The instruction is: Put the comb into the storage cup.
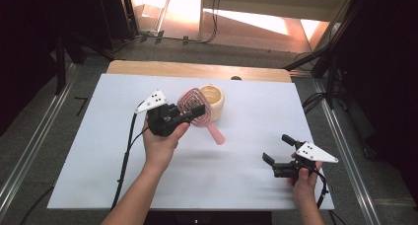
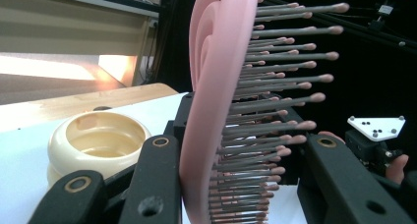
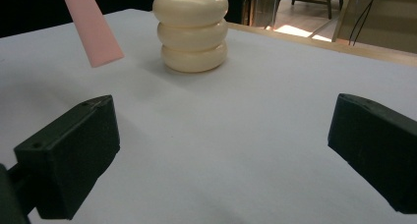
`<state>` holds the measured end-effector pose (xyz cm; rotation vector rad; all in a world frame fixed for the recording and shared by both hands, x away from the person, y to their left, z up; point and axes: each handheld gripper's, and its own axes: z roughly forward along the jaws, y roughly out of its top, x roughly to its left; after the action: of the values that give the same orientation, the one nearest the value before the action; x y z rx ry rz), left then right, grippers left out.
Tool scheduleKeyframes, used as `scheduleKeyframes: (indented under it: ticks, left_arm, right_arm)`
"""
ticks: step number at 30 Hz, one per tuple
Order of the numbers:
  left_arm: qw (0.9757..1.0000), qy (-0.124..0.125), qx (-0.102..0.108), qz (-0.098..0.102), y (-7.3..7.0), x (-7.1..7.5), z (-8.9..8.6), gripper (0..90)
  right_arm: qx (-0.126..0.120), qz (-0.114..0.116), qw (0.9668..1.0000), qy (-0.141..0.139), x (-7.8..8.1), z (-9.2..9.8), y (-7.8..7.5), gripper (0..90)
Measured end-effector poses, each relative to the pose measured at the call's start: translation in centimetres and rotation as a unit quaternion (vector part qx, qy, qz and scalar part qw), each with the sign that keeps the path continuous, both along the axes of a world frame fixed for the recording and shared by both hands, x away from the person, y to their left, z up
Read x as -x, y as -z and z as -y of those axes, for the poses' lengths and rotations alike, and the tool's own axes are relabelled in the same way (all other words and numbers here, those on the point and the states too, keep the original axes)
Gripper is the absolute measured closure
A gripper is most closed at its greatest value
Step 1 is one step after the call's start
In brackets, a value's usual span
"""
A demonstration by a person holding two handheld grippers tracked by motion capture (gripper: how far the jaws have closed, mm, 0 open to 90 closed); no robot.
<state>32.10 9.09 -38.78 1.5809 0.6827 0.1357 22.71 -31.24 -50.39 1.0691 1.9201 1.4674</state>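
Nearest to the camera, at the near right corner of the table (image 1: 88,151), the right gripper (image 1: 279,156) rests low over the white cover with its jaws wide apart and nothing between them. The left gripper (image 1: 196,108) is further in, near the middle of the table, and it is clamped on the head of a pink hairbrush (image 1: 193,106), which it holds up in the air; in the left gripper view the pink back presses against one jaw and the bristles point toward the other. The handle hangs free, slanting down toward the near right. Just beside the brush head, toward the far edge, stands a cream ribbed cup (image 1: 214,100), upright and open. The brush looks light and stiff, probably hard smooth plastic, so it may slip or turn in the jaws; its bristles seem flexible and give a soft, unsure hold. I judge the handle or the solid rim of the head a better place to grip.
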Motion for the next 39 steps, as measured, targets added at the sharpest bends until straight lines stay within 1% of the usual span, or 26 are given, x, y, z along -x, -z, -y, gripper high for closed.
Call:
scheduleKeyframes:
  ticks: [2, 6, 10, 14, 18, 23, 24, 30, 39]
  left_arm:
    - [1.0, -0.002, 0.001, 0.001, -0.2, -0.1, -0.1, 65.1]
    - [1.0, -0.004, 0.001, 0.001, -0.4, -0.4, -0.2, 65.1]
    - [1.0, -0.006, 0.004, 0.002, -0.8, -0.7, -0.4, 65.1]
    - [0.9999, -0.011, 0.005, 0.004, -1.1, -1.0, -0.5, 65.1]
    - [0.9999, -0.014, 0.009, 0.004, -1.4, -1.3, -0.5, 65.0]
    - [0.9998, -0.017, 0.007, 0.004, -1.7, -1.7, -0.6, 65.0]
    - [0.9998, -0.018, 0.01, 0.004, -1.7, -1.7, -0.6, 65.1]
    - [0.9997, -0.021, 0.007, 0.008, -2.2, -2.1, -0.7, 65.1]
    - [0.9996, -0.025, 0.008, 0.013, -2.8, -2.7, -0.7, 65.1]
  right_arm:
    - [-0.002, -0.003, 1.0, 0.0, 0.1, 0.0, 0.0, 0.0]
    - [0.004, -0.001, 1.0, -0.002, 0.2, 0.0, 0.2, 0.0]
    - [0.001, -0.008, 1.0, -0.002, 0.5, 0.2, 0.3, 0.0]
    - [0.002, -0.007, 1.0, -0.003, 0.6, 0.2, 0.3, 0.0]
    - [0.001, -0.008, 1.0, -0.003, 0.6, 0.2, 0.3, 0.0]
    - [-0.001, -0.01, 0.9999, -0.005, 0.6, 0.2, 0.3, 0.0]
    - [0.0, -0.01, 0.9999, -0.005, 0.6, 0.2, 0.3, 0.0]
    - [-0.001, -0.01, 0.9999, -0.006, 0.5, 0.2, 0.4, 0.0]
    - [-0.001, -0.011, 0.9999, -0.005, 0.5, 0.3, 0.4, 0.0]
